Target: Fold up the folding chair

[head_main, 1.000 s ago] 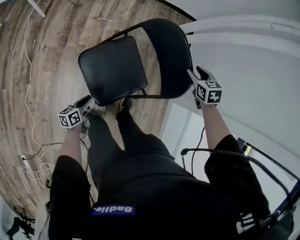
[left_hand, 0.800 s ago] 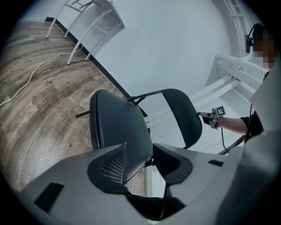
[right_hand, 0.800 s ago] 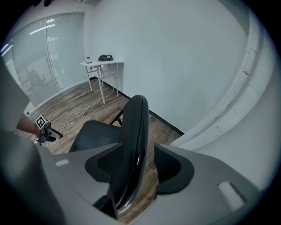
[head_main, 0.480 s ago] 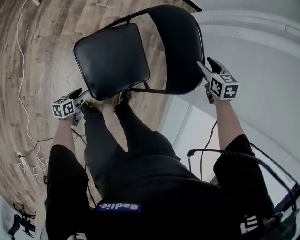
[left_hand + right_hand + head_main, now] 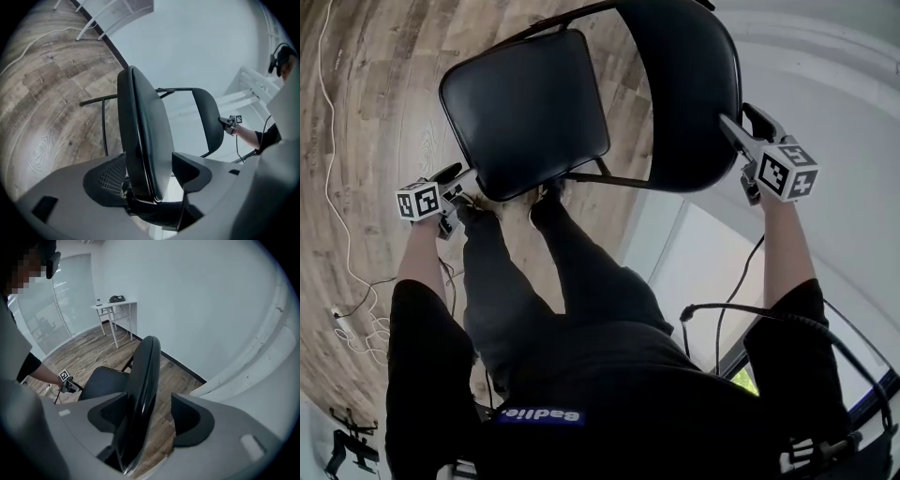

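Both sets of tongs have just been spreading. The left gripper (image 5: 457, 180) has dropped beside the front corner of the seat (image 5: 143, 133) and now stands wide with the seat's edge between its jaws; a gap shows on one side, so nothing is pinched. The right gripper (image 5: 733, 113) is likewise wide, astride the edge of the backrest (image 5: 140, 394), with floor showing beside the panel. Against a second ago, the folding chair (image 5: 544, 122) fills more of the head view and sits higher in it; the person seems to have leaned closer. I take this as both hands settling into place for a hold, not yet gripping; the fold itself has not begun, for the seat lies about level and stands well off the backrest.

The chair stands on its legs on the wooden floor (image 5: 375, 94), near the white wall (image 5: 830, 75), directly before the person's feet (image 5: 478, 214); its long axis runs upright, from floor to backrest top; it faces the person's left, the seat jutting that way from the backrest, so the person stands at its side.
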A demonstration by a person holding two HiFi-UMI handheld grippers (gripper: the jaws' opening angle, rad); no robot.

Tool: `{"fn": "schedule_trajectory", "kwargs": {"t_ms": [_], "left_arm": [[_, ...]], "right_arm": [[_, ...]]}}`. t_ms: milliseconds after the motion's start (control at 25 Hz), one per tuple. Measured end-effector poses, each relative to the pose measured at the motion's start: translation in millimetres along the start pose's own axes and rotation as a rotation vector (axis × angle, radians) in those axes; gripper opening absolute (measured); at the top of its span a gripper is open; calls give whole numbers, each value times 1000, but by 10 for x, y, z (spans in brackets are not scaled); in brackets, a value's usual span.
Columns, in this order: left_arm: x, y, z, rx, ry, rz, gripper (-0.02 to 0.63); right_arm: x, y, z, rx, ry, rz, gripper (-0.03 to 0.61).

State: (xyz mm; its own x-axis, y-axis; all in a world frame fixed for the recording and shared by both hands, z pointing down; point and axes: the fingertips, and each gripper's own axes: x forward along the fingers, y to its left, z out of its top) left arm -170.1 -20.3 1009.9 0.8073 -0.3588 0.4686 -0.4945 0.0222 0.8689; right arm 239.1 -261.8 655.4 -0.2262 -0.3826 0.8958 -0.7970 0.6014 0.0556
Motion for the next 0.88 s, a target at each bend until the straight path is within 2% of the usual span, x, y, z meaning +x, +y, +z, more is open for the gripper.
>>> {"fn": "schedule_trajectory", "kwargs": {"t_ms": [200,320,480,720,880], "left_arm": [[198,137,-86,-35,36,-58,318],[324,170,-101,-67,60,-125,327],[495,264,176,-63,-9,-178,328],[819,134,230,-109,-21,-299,327],[898,72,347,-156,-102,-252,325]], "right_arm": [[73,-21,-9,16,-38,6,272],[90,-2,-34,31,-55,13,272],[152,1,68,21,-41,39,279],[265,35,29,15,-43,82,278],[351,112,-48,30,-24,114,264]]}}
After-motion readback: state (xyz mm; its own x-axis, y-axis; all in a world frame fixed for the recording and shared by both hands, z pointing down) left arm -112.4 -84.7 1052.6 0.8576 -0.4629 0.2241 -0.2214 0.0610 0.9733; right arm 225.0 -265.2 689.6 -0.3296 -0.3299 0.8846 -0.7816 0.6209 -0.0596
